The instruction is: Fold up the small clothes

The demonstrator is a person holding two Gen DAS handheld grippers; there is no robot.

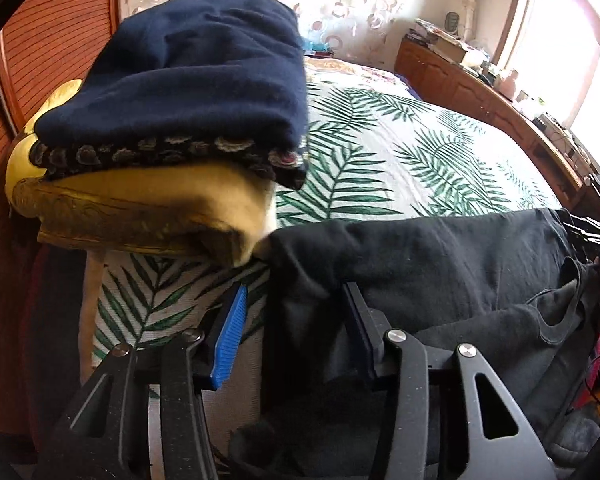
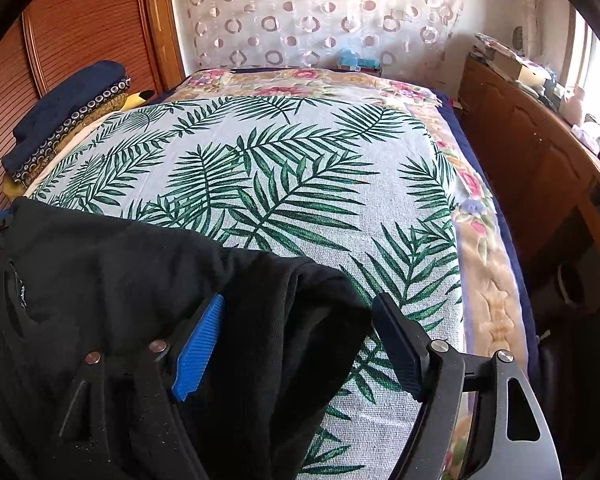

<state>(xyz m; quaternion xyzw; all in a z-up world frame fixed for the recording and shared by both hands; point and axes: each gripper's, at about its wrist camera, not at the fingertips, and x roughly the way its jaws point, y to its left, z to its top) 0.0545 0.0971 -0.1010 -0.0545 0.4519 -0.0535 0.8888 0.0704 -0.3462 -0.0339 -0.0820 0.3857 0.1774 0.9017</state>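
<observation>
Both grippers low at the bed's (image 2: 260, 200) near edge: left gripper (image 1: 296, 332) and right gripper (image 2: 300, 344) fingers spread wide, black garment (image 1: 440, 264) bunched between each.

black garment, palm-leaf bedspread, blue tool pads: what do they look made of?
Black garment: soft matte knit, likely cotton jersey; it drapes limply, and fine knit texture and lint specks show.
Palm-leaf bedspread: coarse woven cloth, maybe cotton or linen blend; a visible weave grid under the printed leaves.
Blue pads: ribbed moulded plastic or rubber, matte; which one is unclear.
</observation>
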